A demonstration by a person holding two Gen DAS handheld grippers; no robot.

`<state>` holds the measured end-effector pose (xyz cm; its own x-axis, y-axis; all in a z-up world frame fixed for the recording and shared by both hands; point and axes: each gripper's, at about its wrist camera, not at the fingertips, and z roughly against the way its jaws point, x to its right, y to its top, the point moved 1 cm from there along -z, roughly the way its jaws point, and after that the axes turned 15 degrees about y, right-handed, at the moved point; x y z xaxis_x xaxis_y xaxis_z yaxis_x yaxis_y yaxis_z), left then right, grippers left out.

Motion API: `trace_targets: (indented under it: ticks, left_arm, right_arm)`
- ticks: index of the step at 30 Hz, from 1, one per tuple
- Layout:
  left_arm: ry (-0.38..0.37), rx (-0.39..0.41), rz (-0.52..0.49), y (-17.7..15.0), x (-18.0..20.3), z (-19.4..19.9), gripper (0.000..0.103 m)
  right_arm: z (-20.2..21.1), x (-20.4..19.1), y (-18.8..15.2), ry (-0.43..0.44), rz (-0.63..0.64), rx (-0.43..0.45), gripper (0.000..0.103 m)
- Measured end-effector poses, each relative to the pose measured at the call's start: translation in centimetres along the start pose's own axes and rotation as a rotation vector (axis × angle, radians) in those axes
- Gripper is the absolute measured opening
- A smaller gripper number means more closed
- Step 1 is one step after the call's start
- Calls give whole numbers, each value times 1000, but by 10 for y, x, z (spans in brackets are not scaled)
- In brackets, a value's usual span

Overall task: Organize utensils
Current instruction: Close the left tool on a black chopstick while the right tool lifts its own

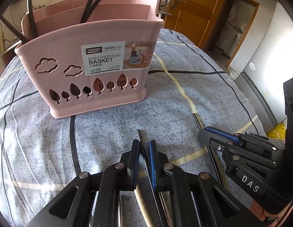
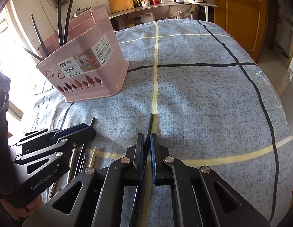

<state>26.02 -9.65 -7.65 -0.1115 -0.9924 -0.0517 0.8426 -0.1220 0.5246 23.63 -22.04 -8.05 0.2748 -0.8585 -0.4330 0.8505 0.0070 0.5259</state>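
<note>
Grippers both sit low, pointing toward the pink basket (image 1: pixel 93 64): left hand-held gripper (image 1: pixel 144 145) pinches a chopstick (image 1: pixel 138 132), right hand-held gripper (image 2: pixel 146 138) clamps another chopstick (image 2: pixel 150 121).

On pink basket (image 1: pixel 86 87) label (image 1: pixel 106 56): "ENJOY LIFE", "DIVIED CHOPSTICKS BASKET", "0129". On right gripper (image 1: pixel 205 133): "DAS". On left gripper (image 2: pixel 92 125): "GenRobot.AI".

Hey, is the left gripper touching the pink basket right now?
Apart. In the left wrist view, bare tablecloth lies between the left gripper and the pink basket.
</note>
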Motion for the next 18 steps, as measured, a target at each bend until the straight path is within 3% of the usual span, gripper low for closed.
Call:
trace_targets:
  ticks: [5, 8, 18]
  left_arm:
    - [-42, -32, 41, 12, -1, -3, 5]
    - [-59, -12, 63, 17, -8, 5, 5]
    - [-121, 169, 112, 57, -30, 87, 4]
  right_arm:
    - [1, -2, 2, 7, 6, -8, 6]
    - [8, -8, 6, 19, 16, 11, 5]
    - [59, -32, 30, 63, 68, 131, 5]
